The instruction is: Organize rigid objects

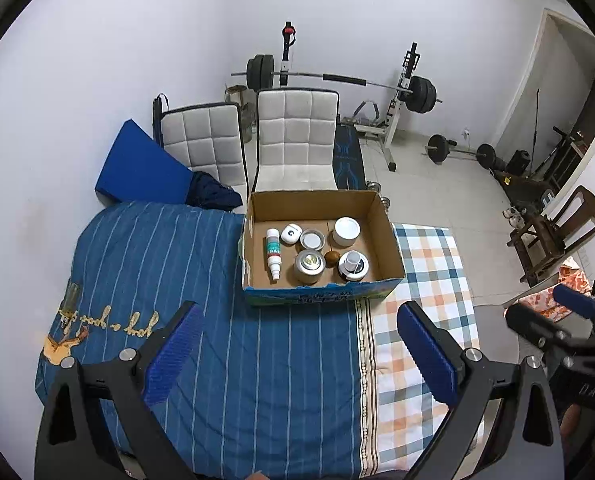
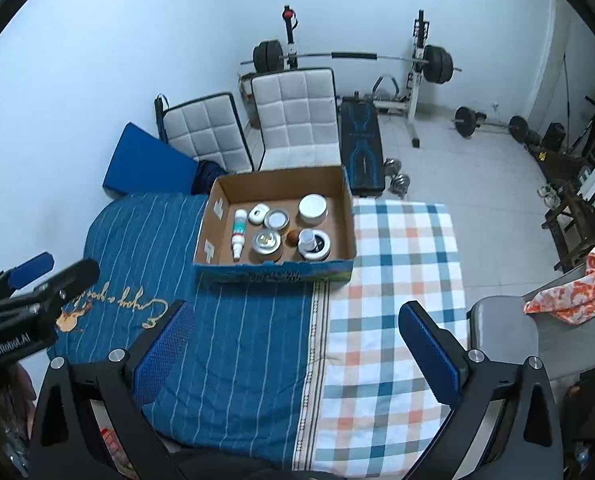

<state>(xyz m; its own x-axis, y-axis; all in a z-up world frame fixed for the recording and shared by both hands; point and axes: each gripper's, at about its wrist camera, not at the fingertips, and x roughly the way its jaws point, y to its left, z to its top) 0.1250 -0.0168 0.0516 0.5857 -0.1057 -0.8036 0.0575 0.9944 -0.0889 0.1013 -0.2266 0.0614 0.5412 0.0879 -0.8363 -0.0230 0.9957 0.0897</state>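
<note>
An open cardboard box (image 1: 389, 236) (image 2: 347, 216) rests on the bed's far end. Inside it lie a white spray bottle (image 1: 273, 254) (image 2: 239, 239), a small white case (image 1: 291, 234) (image 2: 258, 213), a grey-lidded tin (image 1: 312, 239) (image 2: 278, 220), a white round jar (image 1: 346, 231) (image 2: 312, 209), a metal tin (image 1: 307, 266) (image 2: 266, 245), a brown ball (image 1: 331, 258) (image 2: 293, 236) and a white jar on a dark disc (image 1: 353, 266) (image 2: 314, 244). My left gripper (image 1: 299, 344) hangs open over the blue striped sheet, well short of the box. My right gripper (image 2: 293, 340) is open too, holding nothing.
The bed carries a blue striped sheet (image 1: 217, 280) and a checked cloth (image 2: 397, 280). Two white padded chairs (image 1: 297, 136) and a blue mat (image 1: 141, 164) stand behind the box. A barbell rack (image 1: 401, 88) and weights fill the far floor. A grey chair with orange cloth (image 2: 569, 296) sits right.
</note>
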